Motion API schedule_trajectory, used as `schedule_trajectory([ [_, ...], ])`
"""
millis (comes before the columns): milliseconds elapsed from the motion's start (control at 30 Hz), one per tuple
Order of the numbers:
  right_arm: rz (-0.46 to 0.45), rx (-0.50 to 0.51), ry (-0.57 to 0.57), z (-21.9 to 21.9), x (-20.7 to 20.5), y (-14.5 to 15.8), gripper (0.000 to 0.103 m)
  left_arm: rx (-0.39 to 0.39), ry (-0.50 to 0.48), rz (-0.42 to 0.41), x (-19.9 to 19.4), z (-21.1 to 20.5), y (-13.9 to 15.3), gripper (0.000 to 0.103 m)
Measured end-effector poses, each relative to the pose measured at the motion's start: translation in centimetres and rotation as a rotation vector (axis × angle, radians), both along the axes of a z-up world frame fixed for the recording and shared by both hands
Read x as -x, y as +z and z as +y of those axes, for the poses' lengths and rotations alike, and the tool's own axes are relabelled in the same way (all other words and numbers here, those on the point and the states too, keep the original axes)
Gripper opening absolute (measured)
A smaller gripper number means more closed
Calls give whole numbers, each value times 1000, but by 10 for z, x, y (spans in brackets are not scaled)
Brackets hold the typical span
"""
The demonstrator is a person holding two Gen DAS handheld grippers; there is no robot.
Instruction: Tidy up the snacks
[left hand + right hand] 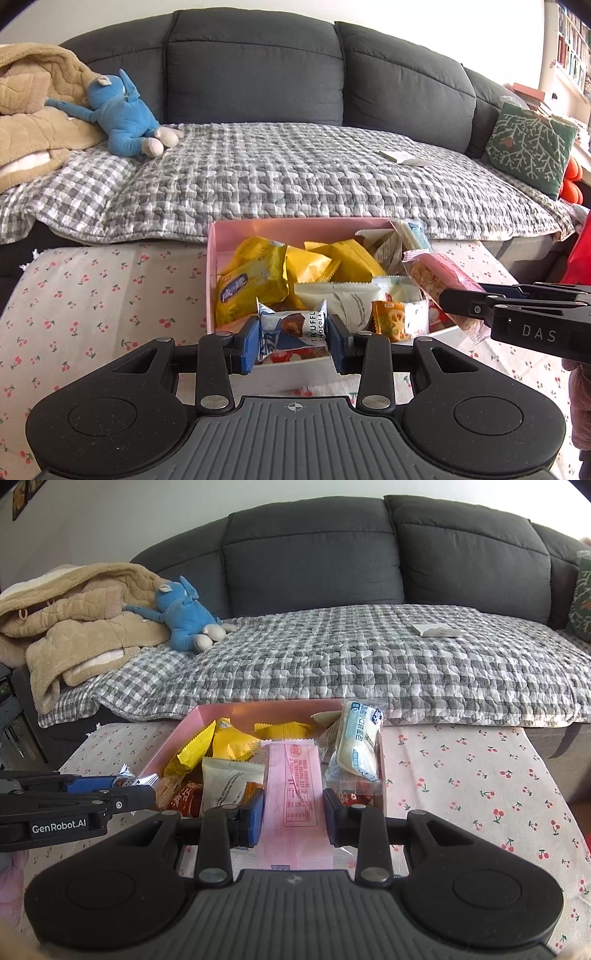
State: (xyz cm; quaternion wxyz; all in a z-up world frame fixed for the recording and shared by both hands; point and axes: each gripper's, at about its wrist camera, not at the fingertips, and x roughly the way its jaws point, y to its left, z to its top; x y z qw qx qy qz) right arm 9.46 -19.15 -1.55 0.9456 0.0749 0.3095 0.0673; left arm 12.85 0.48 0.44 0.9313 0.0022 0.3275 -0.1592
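The left gripper (291, 338) is clamped on a blue-and-white truffle chocolate packet (291, 326), held over the near edge of the pink box (210, 273). The right gripper (293, 814) is clamped on a long pink snack bar (295, 794), also over the box's near edge. The box stands on the cherry-print tablecloth (480, 775) at the table's far edge, next to the sofa (258, 74), and holds yellow packets (258, 269) and other wrappers. Only the left view shows the bar's clear side and its grainy filling, and a green cushion (532, 147) at the sofa's right end. Only the right view shows the bar's printed back and a white bread pack (358, 746) leaning in the box's far right corner.
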Motion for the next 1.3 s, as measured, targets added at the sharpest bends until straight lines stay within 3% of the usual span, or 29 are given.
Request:
schedule_trajectory([
  [433, 14, -91, -38, -11, -59, -5, 30, -42, -61, -19, -58, -42, -13, 37],
  [733, 25, -111, -27, -13, -79, -7, 33, -82, -78, -46, -73, -62, -20, 41],
  [800, 21, -111, -28, -12, -79, -6, 34, -95, -80, -61, -73, -63, -20, 46],
  [833, 18, -109, -29, -12, -79, -5, 40, -98, -83, -65, -72, -64, -19, 49],
  [900, 11, -111, -31, -13, -78, -3, 47, -98, -80, -73, -70, -64, -18, 62],
  [1000, 6, -116, -37, -15, -76, -2, 53, -94, -75, -77, -66, -64, -15, 73],
  [1300, -5, -128, -59, -23, -52, 7, 72, -104, -76, -97, -31, -58, 3, 90],
])
